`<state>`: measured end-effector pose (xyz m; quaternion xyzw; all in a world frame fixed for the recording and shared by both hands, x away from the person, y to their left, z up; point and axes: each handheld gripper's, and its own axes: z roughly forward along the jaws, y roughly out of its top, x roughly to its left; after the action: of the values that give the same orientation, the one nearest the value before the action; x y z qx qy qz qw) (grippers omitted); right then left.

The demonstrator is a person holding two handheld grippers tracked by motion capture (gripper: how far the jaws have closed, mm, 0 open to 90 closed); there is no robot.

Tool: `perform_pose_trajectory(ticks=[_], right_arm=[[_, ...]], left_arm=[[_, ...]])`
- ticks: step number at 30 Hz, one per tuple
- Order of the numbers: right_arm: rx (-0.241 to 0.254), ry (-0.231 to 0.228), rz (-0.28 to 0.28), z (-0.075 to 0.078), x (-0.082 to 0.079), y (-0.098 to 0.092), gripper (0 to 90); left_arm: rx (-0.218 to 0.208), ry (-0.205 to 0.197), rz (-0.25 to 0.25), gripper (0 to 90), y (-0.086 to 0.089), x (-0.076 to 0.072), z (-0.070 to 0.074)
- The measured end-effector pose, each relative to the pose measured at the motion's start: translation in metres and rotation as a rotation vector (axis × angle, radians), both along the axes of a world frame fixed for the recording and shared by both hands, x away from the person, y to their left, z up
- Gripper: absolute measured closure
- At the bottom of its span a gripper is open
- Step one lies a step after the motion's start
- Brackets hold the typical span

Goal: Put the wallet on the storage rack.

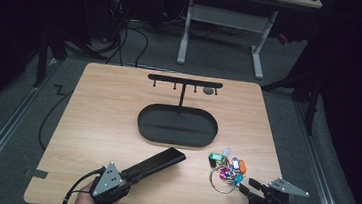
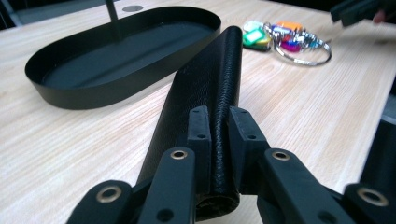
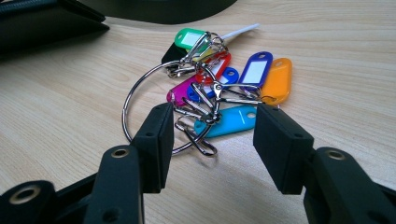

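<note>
Clamped between the jaws of the left gripper (image 2: 219, 140) is the near end of a long black grained-leather case (image 2: 205, 93), which slopes away from it toward the black oval metal tray (image 2: 56, 88); pinching the end probably lets the case be steered into that tray. Ahead of the right gripper (image 3: 210, 140), whose jaws stand apart, lies a large steel ring of bright plastic key tags (image 3: 224, 88), its clips just between the pads, likely the next thing to grasp. Beyond both, a black T-shaped hook stand (image 1: 184, 82) rises from the tray on the pale wooden table (image 1: 108, 105).
</note>
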<state>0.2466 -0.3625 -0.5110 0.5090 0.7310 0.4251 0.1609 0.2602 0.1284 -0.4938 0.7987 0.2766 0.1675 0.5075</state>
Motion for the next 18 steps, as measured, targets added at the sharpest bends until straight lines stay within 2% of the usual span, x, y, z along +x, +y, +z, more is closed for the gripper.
perform_pose_trajectory(ticks=[6,9,18], right_arm=[[0.0,-0.002,0.002,0.0,0.0,0.001,48.8],[0.0,-0.003,0.003,0.0,0.0,0.001,48.8],[0.001,-0.001,0.005,-0.001,0.001,0.001,48.7]], left_arm=[[-0.048,0.016,0.026,80.4,0.013,-0.002,0.005],[-0.084,0.028,0.049,80.3,0.021,0.002,0.005],[-0.158,0.053,0.109,79.9,0.039,0.016,0.005]])
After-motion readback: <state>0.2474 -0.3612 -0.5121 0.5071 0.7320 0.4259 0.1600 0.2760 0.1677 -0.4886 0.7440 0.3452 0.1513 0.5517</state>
